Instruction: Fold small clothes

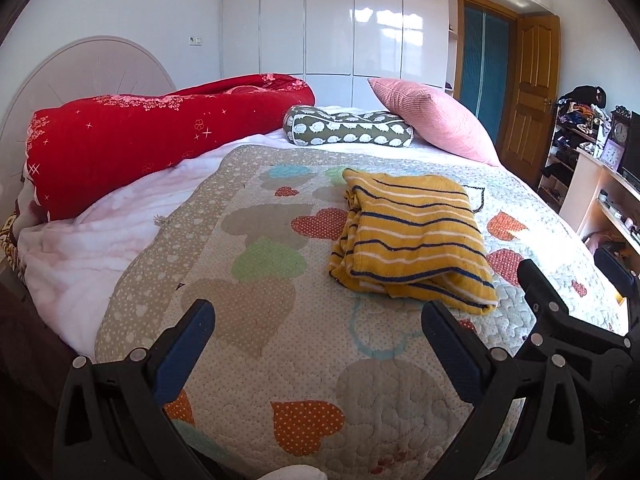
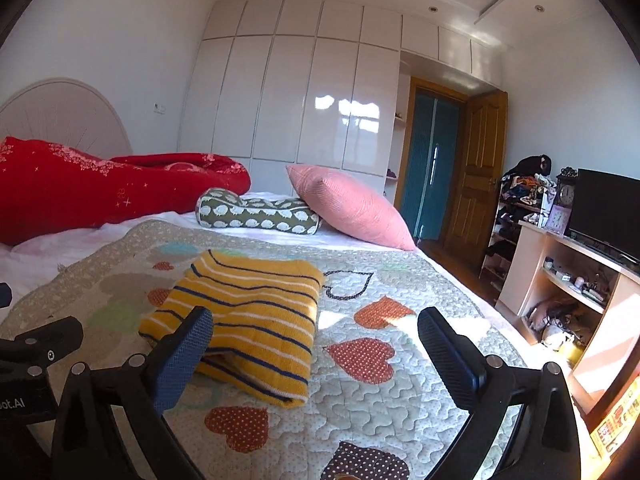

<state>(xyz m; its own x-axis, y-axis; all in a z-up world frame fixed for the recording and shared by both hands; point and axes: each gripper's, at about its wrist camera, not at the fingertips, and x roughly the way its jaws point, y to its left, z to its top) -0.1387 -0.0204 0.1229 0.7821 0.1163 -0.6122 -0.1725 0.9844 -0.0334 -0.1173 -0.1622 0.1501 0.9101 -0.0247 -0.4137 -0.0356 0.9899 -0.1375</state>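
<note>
1. Striped sweater (image 1: pixel 412 236): yellow knit w/ navy + white stripes, lying on the quilt (image 1: pixel 280 360) of the bed, already folded into a compact rectangle, several layers stacked. Sits ahead of the left tool (image 1: pixel 318 348) and slightly to its right; ahead-left of the right tool (image 2: pixel 316 356), close in front of that tool's left finger.

2. Left tool: fingers wide apart, nothing btwn them, only quilt showing in the gap. Not touching the sweater.

3. Right tool: fingers also spread fully apart, empty. In its own view the left pad (image 2: pixel 182 356) overlaps the sweater's near edge, but the cloth lies flat and slack, so I judge no grip. Seen from the left wrist cam, right tool (image 1: pixel 576 280) is just beside the left one, to its right, clear of the cloth.

4. Step in hand (judgement): last fold looks done and the garment is let go; both tools hang off it. Task for this piece approx complete.

5. Loose bits: near-left edge shows uneven layers and a small gap under the top flap, not perfectly squared.

6. Next move calls for: either tidy that near edge w/ a light pinch and tug, or go for another garment. None visible on the bed near either tool; only pillows (image 1: pixel 348 130) and a red duvet (image 1: pixel 160 128) far ahead.
</note>
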